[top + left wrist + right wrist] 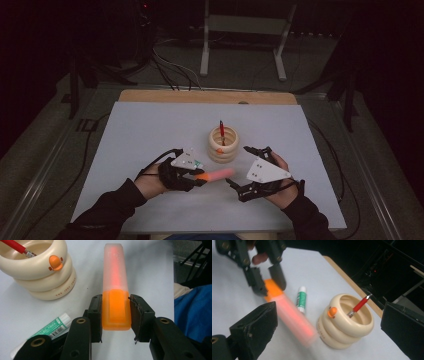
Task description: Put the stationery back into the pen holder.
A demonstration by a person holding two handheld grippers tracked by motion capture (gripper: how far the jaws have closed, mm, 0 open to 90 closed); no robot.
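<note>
My left gripper (116, 316) is shut on the orange end of an orange highlighter (115, 293) with a frosted cap; it hangs a little above the white mat. In the high view that highlighter (216, 175) points right from the left gripper (199, 179). A cream ringed pen holder (223, 143) with a duck face stands behind, holding a red pen (221, 132). My right gripper (239, 168) is open to the right of the highlighter, nothing between its fingers. From the right gripper view the highlighter (292, 317), blurred, lies between the jaws' line and the holder (345, 321).
A green and white glue stick (51, 328) lies on the mat beside the left gripper, also in the right gripper view as the glue stick (301, 299). The white mat (150, 125) covers a wooden table (200, 96). Cables and a stand lie on the floor beyond.
</note>
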